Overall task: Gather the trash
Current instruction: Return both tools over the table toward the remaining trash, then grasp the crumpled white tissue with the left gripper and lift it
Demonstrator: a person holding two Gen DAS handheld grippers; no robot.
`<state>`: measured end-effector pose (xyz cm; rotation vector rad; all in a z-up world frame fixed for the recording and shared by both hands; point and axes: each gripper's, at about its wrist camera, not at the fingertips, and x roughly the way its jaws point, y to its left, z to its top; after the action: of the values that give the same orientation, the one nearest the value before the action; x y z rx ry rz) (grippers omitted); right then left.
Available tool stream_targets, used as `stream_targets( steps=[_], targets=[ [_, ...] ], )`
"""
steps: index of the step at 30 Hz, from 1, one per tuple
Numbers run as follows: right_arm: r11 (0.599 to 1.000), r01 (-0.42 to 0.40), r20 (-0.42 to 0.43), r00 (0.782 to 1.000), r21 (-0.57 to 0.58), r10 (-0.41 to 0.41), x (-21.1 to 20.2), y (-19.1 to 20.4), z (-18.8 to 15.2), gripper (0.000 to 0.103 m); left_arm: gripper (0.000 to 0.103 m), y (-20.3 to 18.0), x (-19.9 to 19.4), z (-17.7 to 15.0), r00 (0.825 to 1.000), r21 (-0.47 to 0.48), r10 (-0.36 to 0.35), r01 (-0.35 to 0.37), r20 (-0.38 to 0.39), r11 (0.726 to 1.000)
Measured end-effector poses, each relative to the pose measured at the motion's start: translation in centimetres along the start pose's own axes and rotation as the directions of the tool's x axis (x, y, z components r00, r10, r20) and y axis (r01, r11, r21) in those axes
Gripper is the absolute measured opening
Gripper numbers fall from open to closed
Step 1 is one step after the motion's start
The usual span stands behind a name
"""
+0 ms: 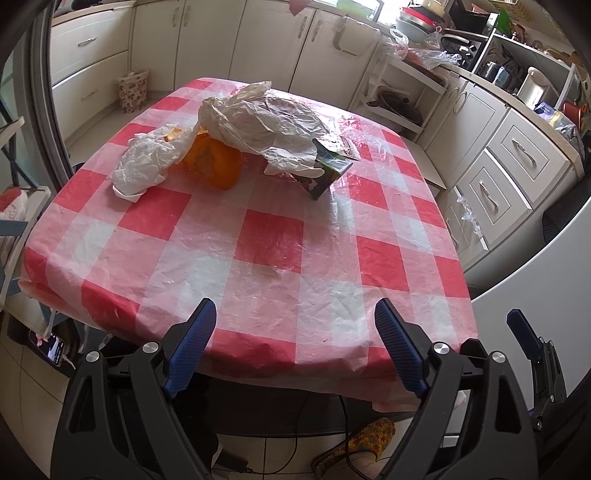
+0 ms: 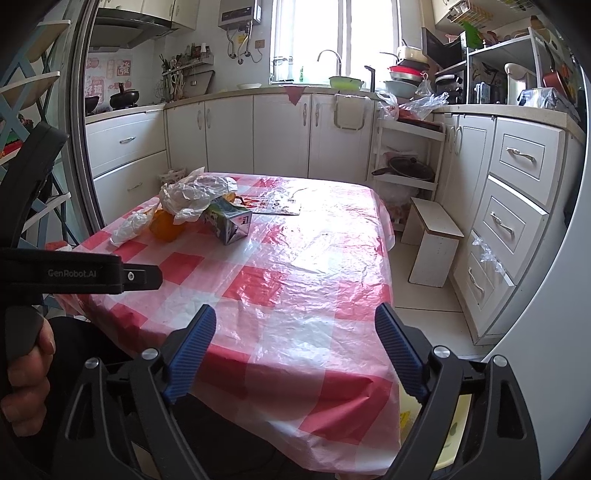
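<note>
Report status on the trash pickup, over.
Left gripper and right gripper open, empty, at table's near edge. Crumpled bags, orange bag, carton untouched across the table. Path clear.

Small kitchen, daylight, table in the middle

Table [image 2: 317, 258] w/ red-and-white checked plastic cover, glare on it from bright window [image 2: 332, 33] over sink faucet [image 2: 330, 59]. Cream cabinets [image 2: 280, 136] run along back wall & right side, drawers [image 2: 506, 221] w/ metal handles. White open rack [image 2: 406, 155] in corner holds a dark pan; small white step stool [image 2: 432, 240] on pale tiled floor [image 2: 421, 314]. Range hood [image 2: 129, 29] top left, water heater [image 2: 240, 13] on tiled wall.
</note>
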<state>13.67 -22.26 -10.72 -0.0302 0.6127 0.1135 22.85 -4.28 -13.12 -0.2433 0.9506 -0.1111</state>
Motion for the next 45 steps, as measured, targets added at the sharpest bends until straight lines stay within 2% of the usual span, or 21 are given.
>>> stream_targets(
  steps=[8, 15, 21, 30, 31, 32, 33, 34, 35, 38, 41, 45],
  targets=[
    [1.0, -0.015, -0.003, 1.0, -0.01, 0.015, 0.3, 0.6, 0.1, 0.084, 0.084, 2.6, -0.3, 1.0, 0.999, -0.054, 0.037, -0.036, 0.019, 0.998],
    [0.999, -0.042, -0.005, 0.999, -0.034, 0.042, 0.9, 2.1, 0.8, 0.085, 0.084, 7.6, -0.3, 3.3, 0.988, -0.134, 0.141, -0.131, 0.068, 0.982],
    [0.995, -0.083, -0.007, 0.997, -0.052, 0.083, 2.2, 4.0, 1.9, 0.086, 0.084, 11.6, 1.8, 5.5, 0.98, -0.193, 0.193, -0.181, 0.048, 0.964],
    [0.987, -0.151, -0.032, 0.988, -0.054, 0.15, 4.8, 7.3, 3.2, 0.086, 0.084, 13.2, 5.0, 9.6, 0.972, -0.146, 0.228, -0.217, 0.058, 0.965],
    [0.986, -0.156, -0.036, 0.987, -0.058, 0.154, 5.2, 7.6, 3.3, 0.086, 0.081, 13.4, 5.2, 9.8, 0.974, -0.139, 0.218, -0.209, 0.056, 0.968],
    [0.986, -0.159, -0.04, 0.987, -0.056, 0.157, 5.4, 7.8, 3.4, 0.086, 0.061, 13.6, 5.3, 9.9, 0.978, -0.134, 0.201, -0.192, 0.056, 0.972],
    [0.985, -0.163, -0.044, 0.986, -0.051, 0.161, 5.6, 7.8, 3.4, 0.086, 0.049, 13.8, 5.5, 10.0, 0.984, -0.127, 0.176, -0.169, 0.042, 0.977],
    [0.985, -0.168, -0.05, 0.985, -0.039, 0.166, 5.9, 7.8, 3.5, 0.086, 0.03, 14.0, 5.6, 10.0, 0.987, -0.123, 0.158, -0.154, 0.025, 0.98],
    [0.985, -0.17, -0.054, 0.984, -0.031, 0.168, 6.0, 7.8, 3.5, 0.086, 0.022, 14.4, 5.5, 9.8, 0.99, -0.126, 0.138, -0.134, 0.021, 0.983],
    [0.984, -0.176, -0.066, 0.982, 0.004, 0.175, 6.7, 7.6, 3.7, 0.086, 0.015, 15.3, 4.3, 9.0, 0.995, -0.134, 0.096, -0.09, 0.036, 0.987],
    [0.983, -0.18, -0.077, 0.98, 0.035, 0.182, 7.2, 7.4, 3.7, 0.086, 0.014, 15.9, 2.8, 7.9, 0.999, -0.154, 0.024, -0.017, 0.045, 0.988],
    [0.981, -0.188, -0.086, 0.978, 0.051, 0.191, 7.6, 7.3, 3.9, 0.086, 0.014, 16.3, 0.9, 6.3, 0.998, -0.178, -0.031, 0.041, 0.059, 0.983]
  ],
)
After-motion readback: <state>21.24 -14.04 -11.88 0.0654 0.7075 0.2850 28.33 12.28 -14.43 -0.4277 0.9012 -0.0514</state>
